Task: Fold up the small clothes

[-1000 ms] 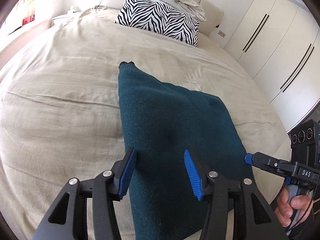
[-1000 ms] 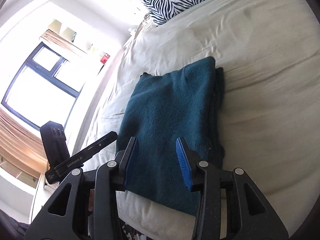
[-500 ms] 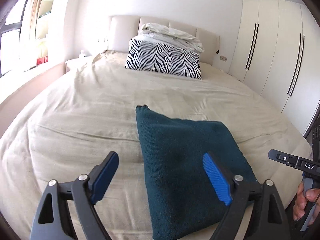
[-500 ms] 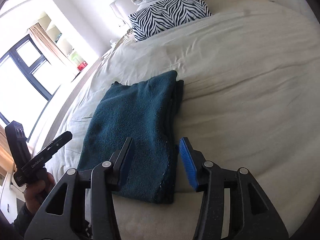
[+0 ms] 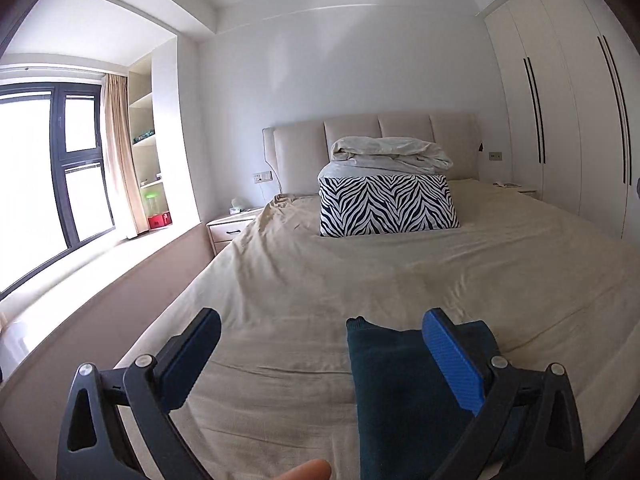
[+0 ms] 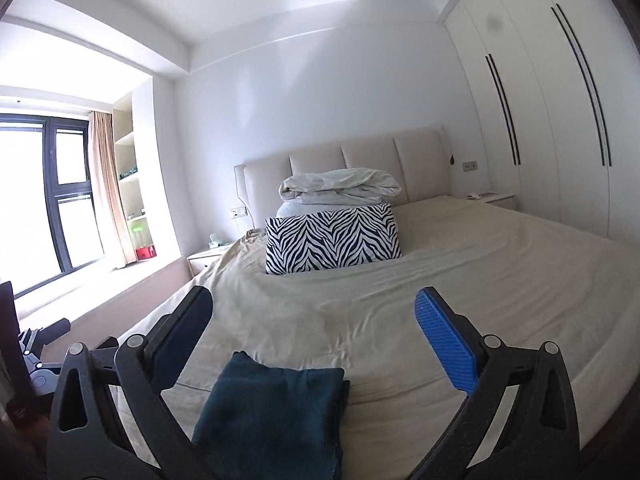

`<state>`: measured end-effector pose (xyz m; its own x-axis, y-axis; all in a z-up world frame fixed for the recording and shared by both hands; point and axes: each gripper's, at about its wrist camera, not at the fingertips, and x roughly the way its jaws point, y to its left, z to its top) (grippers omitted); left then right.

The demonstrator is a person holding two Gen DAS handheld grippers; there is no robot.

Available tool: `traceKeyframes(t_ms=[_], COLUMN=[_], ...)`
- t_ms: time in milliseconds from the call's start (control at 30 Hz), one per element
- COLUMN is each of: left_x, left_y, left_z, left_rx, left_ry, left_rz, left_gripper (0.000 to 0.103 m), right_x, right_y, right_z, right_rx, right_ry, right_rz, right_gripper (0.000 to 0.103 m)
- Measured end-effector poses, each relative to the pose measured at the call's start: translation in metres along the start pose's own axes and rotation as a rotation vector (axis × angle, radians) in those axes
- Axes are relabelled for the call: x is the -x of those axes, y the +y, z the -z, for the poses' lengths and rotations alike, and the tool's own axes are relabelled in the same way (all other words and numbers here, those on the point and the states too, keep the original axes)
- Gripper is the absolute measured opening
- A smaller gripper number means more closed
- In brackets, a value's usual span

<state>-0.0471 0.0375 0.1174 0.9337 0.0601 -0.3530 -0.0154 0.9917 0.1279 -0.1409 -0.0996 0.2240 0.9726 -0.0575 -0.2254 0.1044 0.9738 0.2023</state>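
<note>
Teal knitwear, a folded sweater [image 5: 404,392], lies flat on your beige bed sheet [image 5: 320,280] near the foot of the bed, touched by neither tool. Your left gripper [image 5: 320,360] hangs above it with jaws spread wide and nothing between the pads. Your right gripper [image 6: 316,336] is opening, its jaws already far apart and empty, with the sweater [image 6: 276,412] below them and the zebra pillow [image 6: 334,238] far beyond.
</note>
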Motion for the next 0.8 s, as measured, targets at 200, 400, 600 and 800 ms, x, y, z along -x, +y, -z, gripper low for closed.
traceKeyframes(t_ms=[200, 400, 600, 800], left_x=[-0.036, -0.063, -0.073, -0.083], left_y=[-0.003, -0.013, -0.008, -0.005], left_z=[0.034, 0.076, 0.088, 0.098], left_rx=[0.074, 0.102, 0.126, 0.129], left_ry=[0.25, 0.45, 0.497, 0.526], left_rz=[0.096, 0.13, 0.117, 0.102], left_gripper=[0.103, 0.103, 0.103, 0.103], right_x=[-0.029, -0.072, -0.108, -0.118], right_y=[0.01, -0.004, -0.012, -0.003], right_z=[0.029, 0.09, 0.135, 0.149], right_rx=[0.061, 0.019, 0.013, 0.059], right_ry=[0.267, 0.543, 0.677, 0.702], right_rz=[0.135, 0.191, 0.21, 0.203], right_gripper=[0.103, 0.103, 0.103, 0.103])
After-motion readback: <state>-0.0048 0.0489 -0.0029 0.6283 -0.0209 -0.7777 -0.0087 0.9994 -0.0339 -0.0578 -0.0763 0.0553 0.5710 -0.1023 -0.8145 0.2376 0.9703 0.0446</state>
